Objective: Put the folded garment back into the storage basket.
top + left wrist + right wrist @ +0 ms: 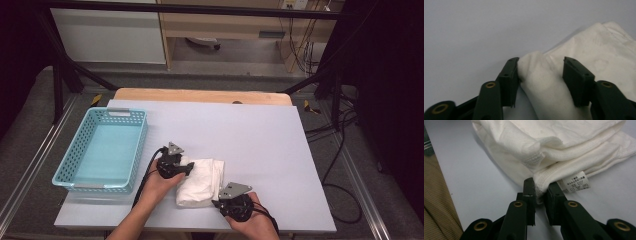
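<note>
Folded white cloth [200, 181] on the table [260, 145], just right of the blue basket [102, 150]; left gripper [540, 72] clamped on its bunched corner, right gripper [540, 192] clamped on its hem.

Far and right of the folded white cloth [200, 181] the table [260, 135] lies open; the blue basket [102, 150] (left side) blocks passage there.

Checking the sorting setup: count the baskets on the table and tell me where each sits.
1. A light blue perforated plastic basket sits at the table's left edge, left of the folded white cloth garment. Anything below the frame's bottom edge would be hidden.
</note>
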### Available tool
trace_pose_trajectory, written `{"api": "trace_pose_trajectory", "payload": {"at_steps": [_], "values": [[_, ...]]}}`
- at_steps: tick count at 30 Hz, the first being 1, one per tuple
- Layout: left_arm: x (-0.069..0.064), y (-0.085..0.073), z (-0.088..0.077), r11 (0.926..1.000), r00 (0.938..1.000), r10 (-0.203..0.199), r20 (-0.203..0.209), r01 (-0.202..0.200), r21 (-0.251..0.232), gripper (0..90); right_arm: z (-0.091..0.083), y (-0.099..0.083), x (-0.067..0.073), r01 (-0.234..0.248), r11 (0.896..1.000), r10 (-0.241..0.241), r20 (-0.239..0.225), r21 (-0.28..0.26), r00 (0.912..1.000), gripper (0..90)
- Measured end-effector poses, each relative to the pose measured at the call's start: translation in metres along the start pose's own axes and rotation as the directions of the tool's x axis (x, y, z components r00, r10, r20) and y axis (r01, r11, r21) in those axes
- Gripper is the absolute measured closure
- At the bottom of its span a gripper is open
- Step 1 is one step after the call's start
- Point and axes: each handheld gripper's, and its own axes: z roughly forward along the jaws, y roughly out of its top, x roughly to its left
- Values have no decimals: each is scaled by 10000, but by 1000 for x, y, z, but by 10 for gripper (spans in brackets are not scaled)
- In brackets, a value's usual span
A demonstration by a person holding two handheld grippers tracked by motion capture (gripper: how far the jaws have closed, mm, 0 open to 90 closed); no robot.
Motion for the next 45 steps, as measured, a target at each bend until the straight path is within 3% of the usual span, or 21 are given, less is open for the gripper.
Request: {"api": "trace_pose_trajectory", "payload": {"at_steps": [7,12,15,22,31,39,45], "values": [[-4,1,-2,10000,9999,-57,95,57,5,652,0,0,0,-29,10000,29,-9,7,10000,788],[-6,0,-2,9999,9999,127,53,-127,-93,702,-2,0,-1,-216,9997,215,88,71,9997,694],[-6,0,-3,9997,9998,205,51,-205,-156,720,-4,0,-2,-361,9993,361,-35,-58,9993,760],[-7,6,-12,9985,9991,367,217,-358,-409,747,-7,5,-3,-203,9997,199,-250,-155,9995,843],[-15,29,-28,9949,9962,765,423,-734,-696,756,-18,17,1,212,9990,-224,-293,-391,9993,854],[-19,45,-34,9914,9932,1105,377,-1075,-744,759,-23,27,-4,120,9988,-141,-424,-472,9990,856],[-18,53,-38,9910,9927,1137,397,-1105,-760,760,-24,35,-8,148,9987,-172,-490,-480,9987,857]]}}
